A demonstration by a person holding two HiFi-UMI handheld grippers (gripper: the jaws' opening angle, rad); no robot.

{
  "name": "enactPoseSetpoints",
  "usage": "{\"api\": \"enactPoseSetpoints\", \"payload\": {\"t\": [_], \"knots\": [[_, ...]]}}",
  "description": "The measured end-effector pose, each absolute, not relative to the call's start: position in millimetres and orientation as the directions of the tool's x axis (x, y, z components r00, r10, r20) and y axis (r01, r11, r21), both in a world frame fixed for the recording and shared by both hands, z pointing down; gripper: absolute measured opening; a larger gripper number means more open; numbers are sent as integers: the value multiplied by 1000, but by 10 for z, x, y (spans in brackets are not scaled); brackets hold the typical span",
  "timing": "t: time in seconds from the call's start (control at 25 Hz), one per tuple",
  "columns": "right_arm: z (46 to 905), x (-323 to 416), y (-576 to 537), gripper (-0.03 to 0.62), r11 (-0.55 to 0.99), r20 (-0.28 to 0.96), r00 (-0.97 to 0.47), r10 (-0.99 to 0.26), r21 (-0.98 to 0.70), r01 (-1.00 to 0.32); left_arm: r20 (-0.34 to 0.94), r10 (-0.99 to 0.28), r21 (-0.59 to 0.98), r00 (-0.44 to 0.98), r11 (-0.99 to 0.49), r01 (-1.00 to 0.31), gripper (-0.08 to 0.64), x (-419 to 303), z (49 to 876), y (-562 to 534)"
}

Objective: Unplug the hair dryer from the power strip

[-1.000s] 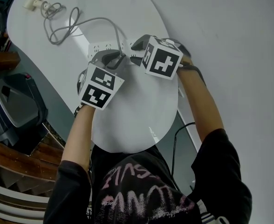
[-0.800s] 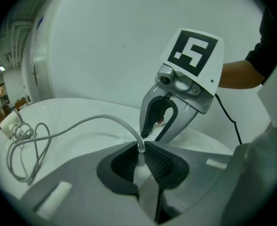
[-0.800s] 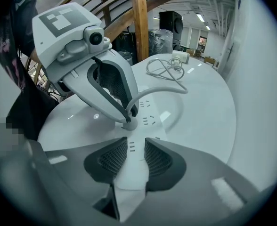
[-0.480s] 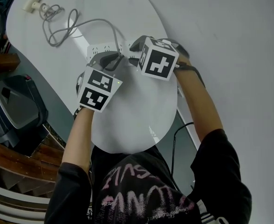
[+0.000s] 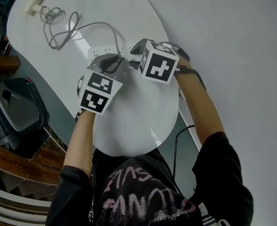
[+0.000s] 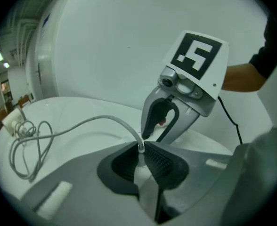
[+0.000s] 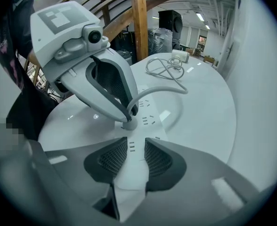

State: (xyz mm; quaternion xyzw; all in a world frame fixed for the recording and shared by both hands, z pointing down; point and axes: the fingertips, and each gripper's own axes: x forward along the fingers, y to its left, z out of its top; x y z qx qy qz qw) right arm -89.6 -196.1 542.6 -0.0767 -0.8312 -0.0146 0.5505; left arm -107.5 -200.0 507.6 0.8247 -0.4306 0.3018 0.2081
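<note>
white plug [image 7: 129, 123] w/ grey cord [image 6: 82, 125] | pinched by left gripper [image 6: 141, 149] | white multi-socket power strip [image 7: 148, 119] clamped by right gripper [image 7: 135, 146]

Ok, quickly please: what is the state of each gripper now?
The left gripper is closed on the plug of the hair dryer.
The right gripper is closed on the power strip.

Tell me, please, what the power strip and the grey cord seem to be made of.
Power strip: likely hard white plastic, smooth, slightly glossy, with moulded socket slots. Cord from the plug: probably rubbery or PVC sheathing, matte grey; it bends in loose loops.
</note>
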Motion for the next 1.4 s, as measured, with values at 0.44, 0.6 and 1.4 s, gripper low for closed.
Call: {"api": "enactPoseSetpoints", "payload": {"t": [0.44,0.6,1.4], "knots": [[5431,-902,-1966,145,987,932,-344,114,-68,144,684,-584,34,438,-574,-818,51,-1038,5069,-1974],[5435,-905,-1959,144,988,928,-356,114,-69,136,667,-600,114,442,-504,-856,51,-1100,5070,-2002],[5428,-912,-1960,144,990,925,-367,104,-61,126,591,-658,80,466,-527,-846,51,-1058,4666,-2162]]}}
